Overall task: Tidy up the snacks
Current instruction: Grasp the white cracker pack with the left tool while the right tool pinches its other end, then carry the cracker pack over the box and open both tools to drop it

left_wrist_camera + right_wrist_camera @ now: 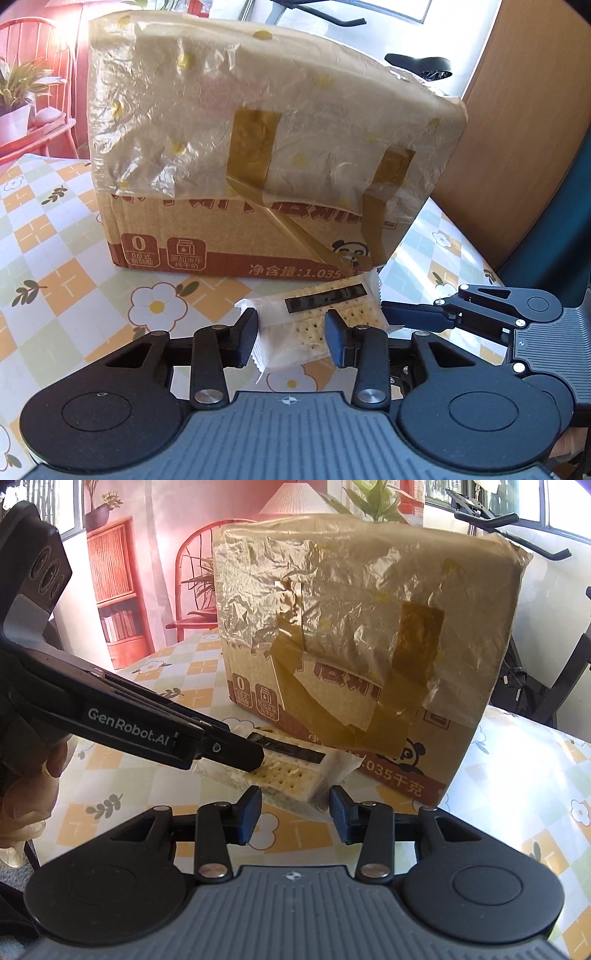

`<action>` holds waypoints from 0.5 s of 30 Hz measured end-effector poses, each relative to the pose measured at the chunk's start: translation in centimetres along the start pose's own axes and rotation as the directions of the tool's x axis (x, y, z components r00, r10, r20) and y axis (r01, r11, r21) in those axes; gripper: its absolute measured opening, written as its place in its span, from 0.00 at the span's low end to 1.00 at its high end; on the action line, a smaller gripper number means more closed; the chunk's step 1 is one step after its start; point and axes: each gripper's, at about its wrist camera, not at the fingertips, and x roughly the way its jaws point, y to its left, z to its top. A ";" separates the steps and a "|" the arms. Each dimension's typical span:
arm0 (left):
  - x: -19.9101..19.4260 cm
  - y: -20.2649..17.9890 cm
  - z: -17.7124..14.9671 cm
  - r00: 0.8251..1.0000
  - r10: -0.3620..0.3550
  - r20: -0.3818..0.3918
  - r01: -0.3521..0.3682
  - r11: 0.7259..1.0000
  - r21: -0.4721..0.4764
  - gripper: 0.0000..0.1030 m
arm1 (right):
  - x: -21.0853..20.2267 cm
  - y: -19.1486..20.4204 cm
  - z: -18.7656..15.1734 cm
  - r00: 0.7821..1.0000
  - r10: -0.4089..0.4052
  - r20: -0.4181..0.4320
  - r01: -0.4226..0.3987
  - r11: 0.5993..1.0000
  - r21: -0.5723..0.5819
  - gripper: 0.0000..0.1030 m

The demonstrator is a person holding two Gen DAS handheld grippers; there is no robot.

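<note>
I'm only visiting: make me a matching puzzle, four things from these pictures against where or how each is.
Things:
1. clear-wrapped cracker packet
2. taped brown cardboard box
3. red wooden chair
4. flower-patterned checked tablecloth

Places or states:
A. behind the box
B. gripped at both ends
C. covering the table
D. standing on the table, part-covered in plastic film

Pairs: 1-B, 2-D, 3-A, 4-C

Printed marks on the cardboard box and a gripper arm

The cardboard box (pixel 177 236) bears "0", "净含量:1.035" along its lower red band, with "千克" in the right wrist view; left of the box, the left gripper (pixel 258 764) arm reads "GenRobot.AI".
</note>
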 end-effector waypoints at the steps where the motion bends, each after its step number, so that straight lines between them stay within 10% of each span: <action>1: -0.3 0.0 0.3 1.000 -0.002 0.010 0.002 1.000 0.000 0.40 | -0.2 0.0 0.3 1.000 0.000 0.009 0.000 1.000 0.000 0.42; 15: -7.0 -1.3 4.4 0.975 -0.028 0.221 0.019 0.999 0.043 0.40 | -5.2 1.0 4.7 0.979 -0.024 0.204 0.034 0.998 -0.045 0.42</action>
